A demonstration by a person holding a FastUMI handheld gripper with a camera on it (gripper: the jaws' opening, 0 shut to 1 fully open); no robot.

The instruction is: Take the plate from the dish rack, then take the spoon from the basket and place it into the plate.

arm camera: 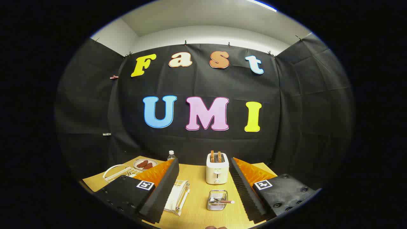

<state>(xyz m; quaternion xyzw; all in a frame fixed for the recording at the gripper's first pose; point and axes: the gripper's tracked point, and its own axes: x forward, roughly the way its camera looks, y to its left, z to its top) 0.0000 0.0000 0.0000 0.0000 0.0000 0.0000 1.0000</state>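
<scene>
The spoon [222, 201] lies in a small wire basket [217, 200] on the yellow wooden table [197, 181], just ahead of your gripper [203, 165] and between its two fingers, nearer the right one. Its long axis runs left to right across the basket; the pale rounded end pokes out past the basket's right rim, and the other end sits among the wires, where its shape is hard to make out. The handle looks brownish with a light tip.

The plate [173, 198] stands on edge in a white wire dish rack [179, 197] at the near left, partly hidden behind your left finger [160, 190], so only a slice of its white surface shows.

Beyond the basket, a white toaster [217, 171] stands upright in the middle of the table with two slices of toast [215, 156] sticking up from its slots. Far left, a clear water bottle [171, 155] stands near the wall, with a small dish [145, 164] of reddish-brown food [144, 164] beside it. A second white wire rack [119, 172] sits at the far left of the table, beyond the left finger. Black cloth [302, 111] walls the booth on three sides.

Your gripper hangs above the near edge of the table with its fingers spread wide, holding nothing. The right finger [246, 187] stands just right of the basket; nothing sits between the fingers and the basket.
</scene>
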